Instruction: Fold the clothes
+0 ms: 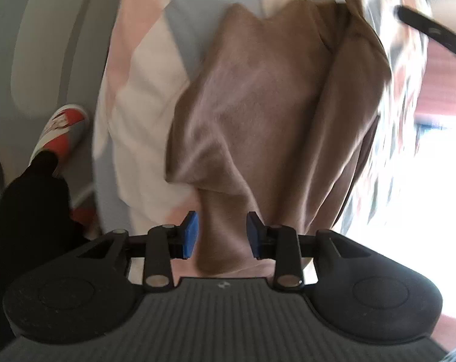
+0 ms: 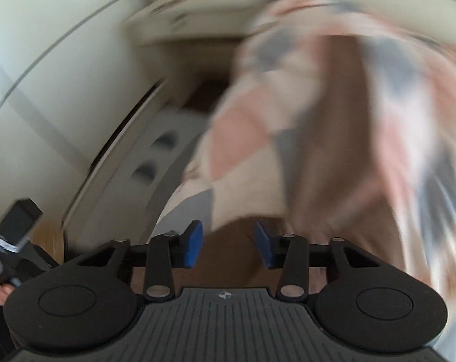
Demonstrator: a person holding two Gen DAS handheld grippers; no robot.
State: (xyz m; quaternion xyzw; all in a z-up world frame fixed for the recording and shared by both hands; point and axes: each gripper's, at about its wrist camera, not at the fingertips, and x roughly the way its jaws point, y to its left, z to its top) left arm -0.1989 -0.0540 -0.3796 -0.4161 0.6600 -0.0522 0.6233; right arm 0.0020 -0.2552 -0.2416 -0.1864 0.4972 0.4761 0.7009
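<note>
The left gripper [image 1: 221,235] hovers with jaws parted around a bunched neck of the brown garment [image 1: 258,96], pads not pressing, the cloth spread toward twelve o'clock over the patchwork sheet [image 1: 143,69]. The right gripper [image 2: 228,242] is released too, its view heavily blurred. It looks like mid-fold, and next I'd want a firm pinch on an edge.

I see bed with patchwork cover [image 1: 143,69] — pink, cream, grey-blue blocks. Brown garment [image 1: 258,96] spread directly on it, rumpled. Grey floor [image 1: 40,45] beside bed — blurred.
</note>
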